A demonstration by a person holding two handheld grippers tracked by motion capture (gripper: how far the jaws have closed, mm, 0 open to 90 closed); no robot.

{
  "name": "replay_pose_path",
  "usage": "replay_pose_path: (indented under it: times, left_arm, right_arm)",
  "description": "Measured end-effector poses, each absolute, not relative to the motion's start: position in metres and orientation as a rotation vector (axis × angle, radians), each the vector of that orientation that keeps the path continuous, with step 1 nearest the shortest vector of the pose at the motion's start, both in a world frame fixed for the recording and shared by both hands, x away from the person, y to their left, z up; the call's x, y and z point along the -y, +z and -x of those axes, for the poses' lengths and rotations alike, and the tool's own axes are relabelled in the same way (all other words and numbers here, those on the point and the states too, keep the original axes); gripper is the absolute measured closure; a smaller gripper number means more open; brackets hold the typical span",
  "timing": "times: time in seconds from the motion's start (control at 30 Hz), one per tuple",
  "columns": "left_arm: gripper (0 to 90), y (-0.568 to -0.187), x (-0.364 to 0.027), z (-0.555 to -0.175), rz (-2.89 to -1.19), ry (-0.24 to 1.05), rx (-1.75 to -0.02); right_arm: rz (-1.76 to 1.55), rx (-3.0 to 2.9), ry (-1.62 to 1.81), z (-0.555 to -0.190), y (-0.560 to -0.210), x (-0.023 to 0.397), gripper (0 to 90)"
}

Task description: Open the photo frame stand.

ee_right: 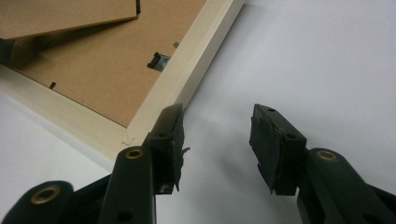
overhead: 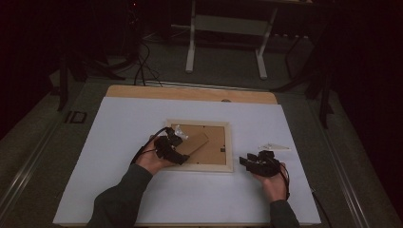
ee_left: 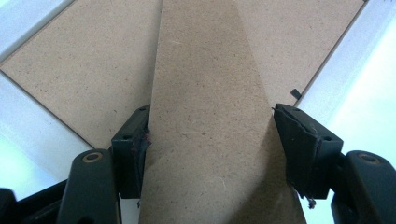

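Note:
A light wooden picture frame (overhead: 229, 147) (ee_right: 187, 79) lies face down on the white table top (overhead: 128, 123), its brown backing board (overhead: 217, 141) (ee_left: 84, 70) facing up. The backing's brown easel stand (overhead: 197, 142) (ee_left: 205, 93) is tilted up off the board. My left gripper (overhead: 180, 151) (ee_left: 210, 135) is shut on the stand across its width, one pad on each edge. My right gripper (overhead: 247, 160) (ee_right: 217, 135) rests open on the table just off the frame's near right corner, with nothing between its fingers.
Small white pieces (overhead: 274, 147) lie on the table right of the frame. A metal clip (ee_right: 159, 60) sits on the backing board by the frame's rail. The table's wooden far edge (overhead: 190, 92) borders dark floor with a white desk stand (overhead: 225, 28).

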State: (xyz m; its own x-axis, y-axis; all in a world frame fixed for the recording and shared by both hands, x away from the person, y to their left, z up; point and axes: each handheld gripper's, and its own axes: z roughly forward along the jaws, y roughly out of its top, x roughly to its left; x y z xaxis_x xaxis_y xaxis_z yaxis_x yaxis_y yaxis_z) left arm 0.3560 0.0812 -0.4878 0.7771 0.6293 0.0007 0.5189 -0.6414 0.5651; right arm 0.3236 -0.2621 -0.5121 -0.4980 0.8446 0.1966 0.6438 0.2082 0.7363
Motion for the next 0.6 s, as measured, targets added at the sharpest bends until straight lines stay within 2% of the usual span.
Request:
replay_pose_path:
  times: [0.33, 0.6]
  left_arm:
    - [35.0, -0.485, -0.079, -0.350, -2.418, 0.323, -0.837]
    - [35.0, -0.483, -0.078, -0.345, -2.409, 0.359, -0.825]
  right_arm:
    - [-1.365, -2.246, 1.183, -0.326, -0.500, 0.253, 54.2]
    - [-1.364, -2.270, 1.140, -0.342, -0.495, 0.247, 54.6]
